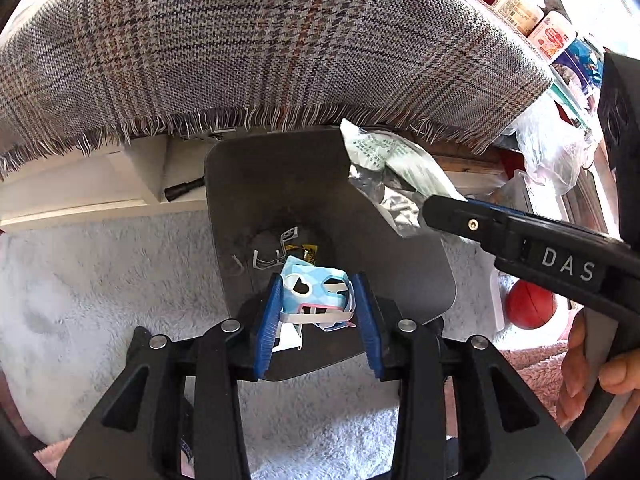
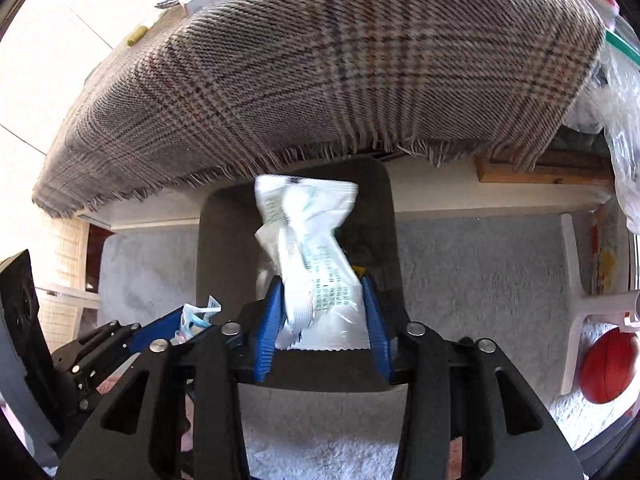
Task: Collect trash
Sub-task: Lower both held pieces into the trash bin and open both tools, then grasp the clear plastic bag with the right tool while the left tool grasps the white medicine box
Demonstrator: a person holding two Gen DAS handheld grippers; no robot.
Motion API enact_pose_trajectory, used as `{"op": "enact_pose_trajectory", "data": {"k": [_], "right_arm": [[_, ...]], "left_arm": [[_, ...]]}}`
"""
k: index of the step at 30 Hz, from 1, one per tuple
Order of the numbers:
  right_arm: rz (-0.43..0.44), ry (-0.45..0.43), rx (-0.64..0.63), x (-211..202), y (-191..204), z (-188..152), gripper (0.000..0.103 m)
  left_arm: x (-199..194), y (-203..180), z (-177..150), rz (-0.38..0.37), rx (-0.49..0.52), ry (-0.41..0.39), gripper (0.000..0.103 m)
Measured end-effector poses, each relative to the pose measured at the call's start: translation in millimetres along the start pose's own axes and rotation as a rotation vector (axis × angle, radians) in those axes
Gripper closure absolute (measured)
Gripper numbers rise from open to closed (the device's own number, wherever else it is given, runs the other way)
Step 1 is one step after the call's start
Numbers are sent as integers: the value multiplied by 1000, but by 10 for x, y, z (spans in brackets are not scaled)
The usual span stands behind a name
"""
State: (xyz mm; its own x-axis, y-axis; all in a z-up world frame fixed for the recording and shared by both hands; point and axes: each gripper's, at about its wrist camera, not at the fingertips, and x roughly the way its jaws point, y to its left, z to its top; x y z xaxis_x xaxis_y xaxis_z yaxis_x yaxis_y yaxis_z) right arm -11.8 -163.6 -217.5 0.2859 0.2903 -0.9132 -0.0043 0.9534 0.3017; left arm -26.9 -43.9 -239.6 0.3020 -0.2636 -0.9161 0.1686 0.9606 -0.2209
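Grey plastic bin (image 1: 280, 184) below both tongs, each carrying trash.
Left tongs (image 1: 318, 312) grip a crumpled blue-and-white paper carton (image 1: 312, 288); right tongs (image 2: 320, 316) pinch a white printed foil wrapper (image 2: 312, 248). Scraps already lie inside; both pieces remain to be dropped.

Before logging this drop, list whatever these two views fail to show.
- Left wrist view: scraps on the bin floor, partly behind the blue carton, too small to identify.
- Right wrist view: print on the white wrapper, blurred.
- Both views: whether the left gripper or right gripper really presses its item, pads too close to judge.
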Motion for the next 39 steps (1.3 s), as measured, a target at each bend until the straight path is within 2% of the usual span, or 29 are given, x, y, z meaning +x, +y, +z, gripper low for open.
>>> {"op": "enact_pose_trajectory", "data": {"k": [2,6,9,11,12,17,26,31,39], "right_arm": [[0,0,6,9,21,16,39],[-6,-5,18,0,22,48,37],[-27,-35,30,-118,-24,66,21],[-55,-67,37,-225,-72,54,4],[-70,-90,45,-288,-107,42,3],[-37,-108,95,-497,-304,13,3],[-86,-200,70,-1177,-365,239,3],[-109,-249,83,-1506,-493,582,3],[-95,-305,130,-1638,-539,1293,3]], "left_arm": [[-11,16,1,14,1,-5,51],[-82,88,-10,19,-9,-15,43],[-171,127,-32,31,-11,-41,25],[-253,152,-46,32,-15,-63,9],[-292,166,-59,33,-17,-73,8],[-446,177,-57,35,-25,-60,8],[-967,217,159,56,-19,-146,8],[-1171,242,465,3,-35,-143,8],[-1383,-61,1215,24,59,-229,8]]}}
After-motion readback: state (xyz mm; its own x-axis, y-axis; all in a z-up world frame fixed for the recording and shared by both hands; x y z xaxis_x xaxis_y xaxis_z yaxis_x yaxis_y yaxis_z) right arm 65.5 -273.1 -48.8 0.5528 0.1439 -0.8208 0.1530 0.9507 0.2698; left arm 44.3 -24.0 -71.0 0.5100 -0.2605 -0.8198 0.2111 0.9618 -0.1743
